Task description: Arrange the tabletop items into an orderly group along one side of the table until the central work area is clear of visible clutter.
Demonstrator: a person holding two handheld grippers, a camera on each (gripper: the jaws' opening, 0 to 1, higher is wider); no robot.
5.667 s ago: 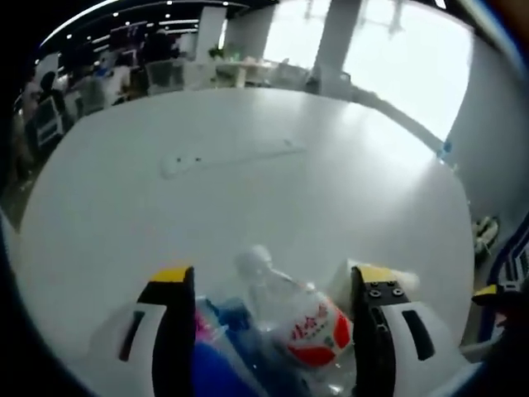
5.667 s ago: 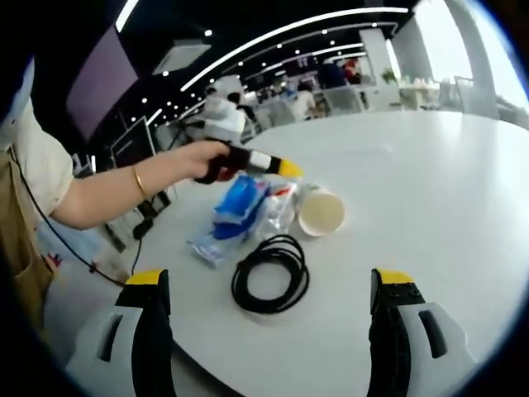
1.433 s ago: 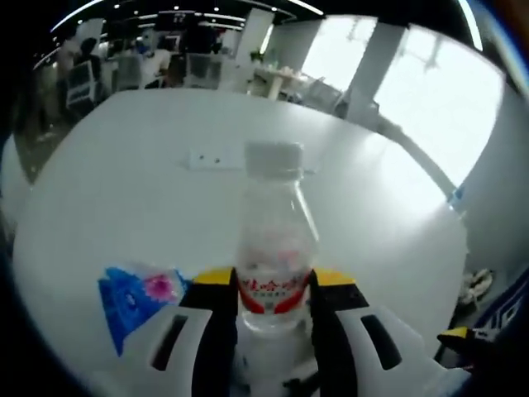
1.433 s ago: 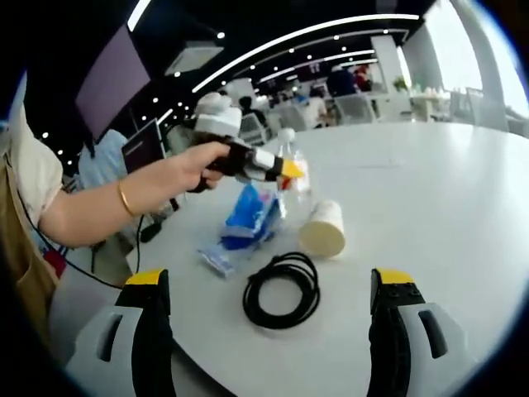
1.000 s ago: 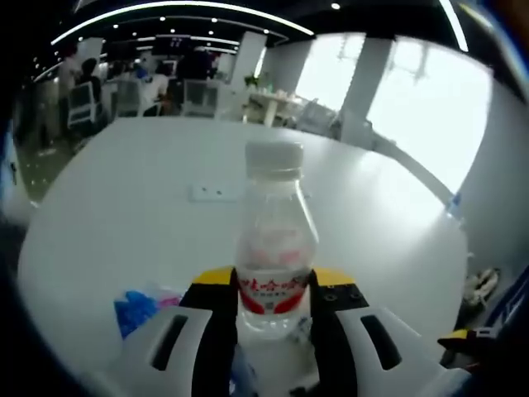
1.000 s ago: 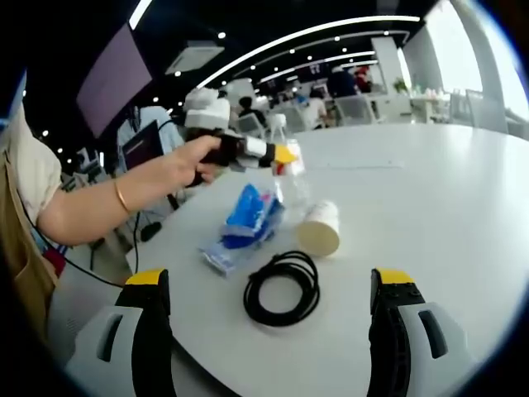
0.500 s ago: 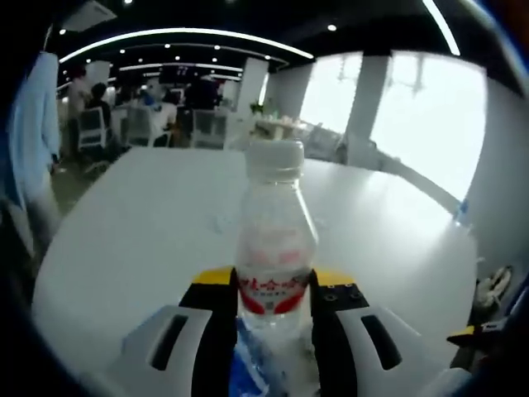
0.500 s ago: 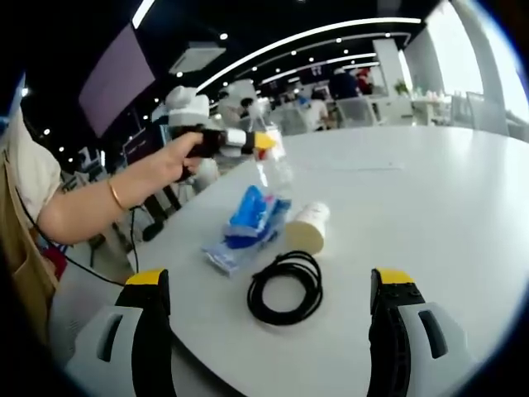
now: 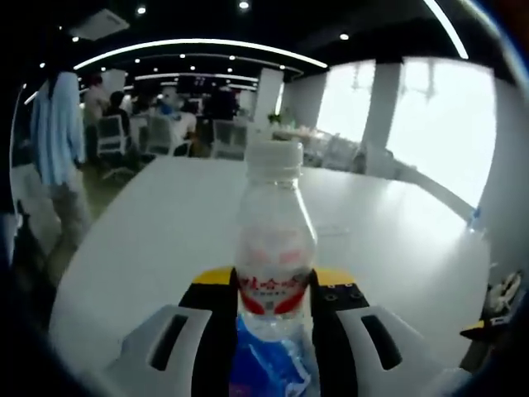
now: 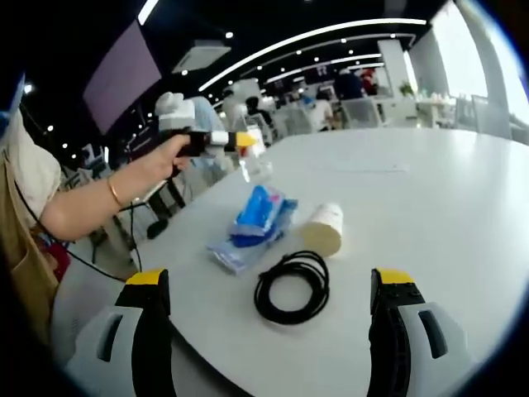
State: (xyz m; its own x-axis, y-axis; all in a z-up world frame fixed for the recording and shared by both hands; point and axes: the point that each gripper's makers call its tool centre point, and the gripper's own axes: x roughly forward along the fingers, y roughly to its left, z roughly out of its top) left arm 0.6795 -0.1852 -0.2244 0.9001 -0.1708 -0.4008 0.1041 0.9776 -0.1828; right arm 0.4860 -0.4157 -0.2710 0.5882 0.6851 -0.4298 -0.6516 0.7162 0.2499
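The left tongs are gripping an upright water bottle above the desk; the right tongs are gaping wide, holding nothing.

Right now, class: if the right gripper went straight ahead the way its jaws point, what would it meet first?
Most likely the coiled black cable, lying on the white table between the open jaws of the right gripper. Beyond it lies the tipped paper cup. Depth is unclear, so it could pass above the cable.

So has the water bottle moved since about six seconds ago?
Yes. The water bottle lay beside the blue packet then; now the left gripper holds it in the air, up and left of that packet.
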